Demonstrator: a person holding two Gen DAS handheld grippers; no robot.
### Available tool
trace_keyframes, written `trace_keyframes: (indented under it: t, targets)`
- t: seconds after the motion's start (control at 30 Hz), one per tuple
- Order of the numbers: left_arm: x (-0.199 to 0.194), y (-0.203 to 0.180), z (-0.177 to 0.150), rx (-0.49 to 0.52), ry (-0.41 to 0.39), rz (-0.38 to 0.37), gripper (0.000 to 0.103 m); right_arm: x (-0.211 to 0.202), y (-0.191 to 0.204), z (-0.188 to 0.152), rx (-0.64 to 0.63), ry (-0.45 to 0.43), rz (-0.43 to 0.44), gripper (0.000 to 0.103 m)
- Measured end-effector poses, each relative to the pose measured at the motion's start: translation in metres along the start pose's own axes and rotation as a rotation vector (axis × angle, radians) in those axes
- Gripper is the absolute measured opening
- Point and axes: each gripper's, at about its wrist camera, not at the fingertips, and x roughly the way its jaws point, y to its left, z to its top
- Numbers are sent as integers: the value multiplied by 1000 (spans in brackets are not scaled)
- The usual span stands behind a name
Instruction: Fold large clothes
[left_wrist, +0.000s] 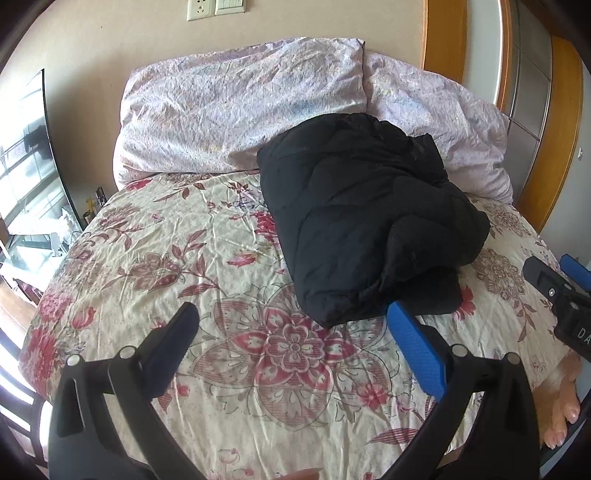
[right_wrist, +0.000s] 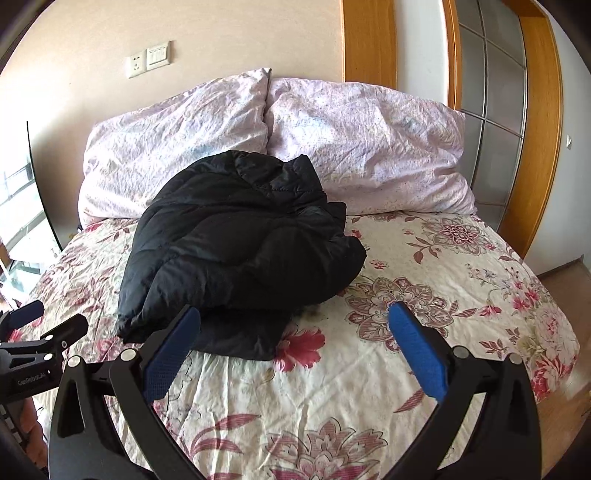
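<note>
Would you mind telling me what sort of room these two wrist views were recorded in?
Most likely a home bedroom. A bed with a floral cover fills both views, two pale pillows lean against the wall at its head, and a folded black padded jacket lies on the cover. A wooden door frame stands beside it.

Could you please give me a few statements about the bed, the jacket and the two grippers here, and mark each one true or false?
1. The black puffer jacket lies folded in a bundle on the floral bedspread. True.
2. The left gripper is clamped on the jacket. False: its jaws stand wide open and hold nothing.
3. Two pale lilac pillows lie at the head of the bed, against the wall. True.
4. The right gripper is shut. False: its jaws stand open, empty.
5. The jacket hangs off the bed's edge. False: it rests wholly on the bedspread, near the pillows.
</note>
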Motion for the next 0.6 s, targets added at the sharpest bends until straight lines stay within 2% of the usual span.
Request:
trace_keyframes:
  t: [0.13, 0.33, 0.6]
  targets:
    - [-1, -1, -3, -4, 33, -19, 101, -5, 0, -7, -1, 20, 31, 102]
    - [-4, 0, -7, -43, 77, -95, 101, -9, -9, -11, 33, 58, 89, 102]
    - [-19, -10, -10, -19, 74, -77, 101, -27, -14, -16, 41, 53, 111, 102]
